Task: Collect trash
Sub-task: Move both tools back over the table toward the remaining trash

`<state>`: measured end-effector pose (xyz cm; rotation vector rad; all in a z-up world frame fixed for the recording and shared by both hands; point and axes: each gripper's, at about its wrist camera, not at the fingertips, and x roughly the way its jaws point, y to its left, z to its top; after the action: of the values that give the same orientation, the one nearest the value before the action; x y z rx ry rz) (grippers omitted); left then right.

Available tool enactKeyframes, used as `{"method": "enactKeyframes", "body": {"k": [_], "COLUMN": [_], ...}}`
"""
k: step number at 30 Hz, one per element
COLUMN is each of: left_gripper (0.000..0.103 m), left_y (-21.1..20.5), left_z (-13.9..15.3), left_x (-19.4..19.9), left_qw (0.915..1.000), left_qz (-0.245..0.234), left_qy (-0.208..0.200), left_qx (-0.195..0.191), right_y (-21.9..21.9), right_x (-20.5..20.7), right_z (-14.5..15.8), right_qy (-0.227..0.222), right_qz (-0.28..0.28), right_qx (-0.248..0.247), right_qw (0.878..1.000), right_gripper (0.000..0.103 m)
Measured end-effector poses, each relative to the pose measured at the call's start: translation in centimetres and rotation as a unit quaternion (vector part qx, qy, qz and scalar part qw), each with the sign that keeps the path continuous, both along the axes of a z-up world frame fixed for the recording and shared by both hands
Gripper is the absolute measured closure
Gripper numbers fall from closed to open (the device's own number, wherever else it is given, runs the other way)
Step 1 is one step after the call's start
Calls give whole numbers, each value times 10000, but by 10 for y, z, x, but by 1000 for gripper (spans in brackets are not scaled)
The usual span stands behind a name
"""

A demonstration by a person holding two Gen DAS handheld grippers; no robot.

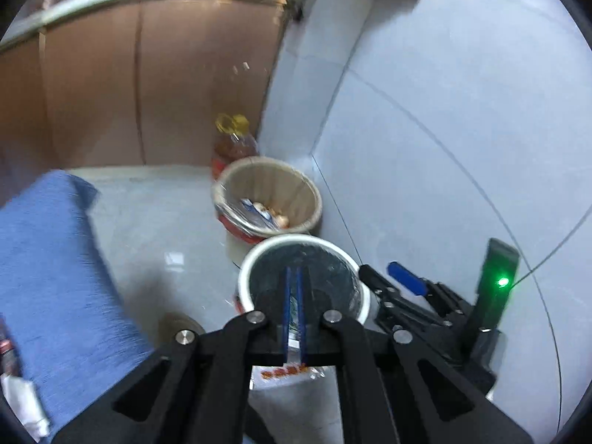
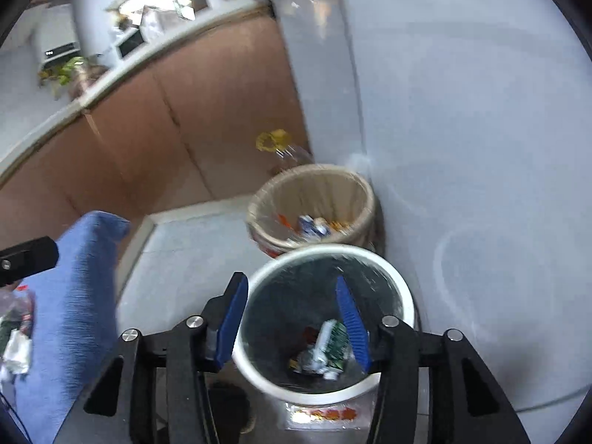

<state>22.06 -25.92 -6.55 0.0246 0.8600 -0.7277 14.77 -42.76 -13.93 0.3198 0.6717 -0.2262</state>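
Here the left tool (image 1: 294,288) has its blue fingers pressed together on a thin wrapper (image 1: 294,305) above the white bin (image 1: 247,270). The right tool (image 2: 296,318) stands spread over that black-lined bin (image 2: 401,288), where trash (image 2: 327,347) lies inside; a beige bin (image 2: 266,192) sits just behind it.

Floor (image 2: 177,259): two bins (image 2: 325,318) (one cream (image 2: 310,203))

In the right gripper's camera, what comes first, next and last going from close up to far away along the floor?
White bin with a black bag, then the tan bin with wrappers inside, then the yellow-capped bottle by the brown cabinet.
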Motion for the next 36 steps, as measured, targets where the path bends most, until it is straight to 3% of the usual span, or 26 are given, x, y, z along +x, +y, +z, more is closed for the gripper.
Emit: {"method": "enactKeyframes", "body": {"k": [6,13,15,16,19,31,36], "left_gripper": [99,98,94,85,47,46,46], "left_y": [78,179,207,225,272,424,464], "left_z": [46,89,96,99,99,66,34], "left_x": [-38,-83,-95,-102,-121,-169,-183], "left_qw": [9956,9837,9801,9776,9678,9335,9262], "left_qz": [568,1303,1472,1591,2031,3310,3607], "left_qy": [-745,-1231,-1316,-1359,-1469,-1373,-1095], "left_qx": [-4,-136,-191,-217,-226,-130,-39], "right_y": [53,132,156,165,192,281,298], "right_x": [-25,-51,-57,-58,-61,-59,-51], "right_z": [70,137,148,153,162,152,133], "right_qy": [-693,-1323,-1410,-1432,-1473,-1211,-973], "right_qz": [535,1343,1601,1699,2012,3069,3335], "right_qx": [-266,-547,-613,-634,-675,-481,-438], "right_qw": [9958,9805,9751,9729,9660,9428,9367], "right_gripper": [45,34,33,33,32,32,32]}}
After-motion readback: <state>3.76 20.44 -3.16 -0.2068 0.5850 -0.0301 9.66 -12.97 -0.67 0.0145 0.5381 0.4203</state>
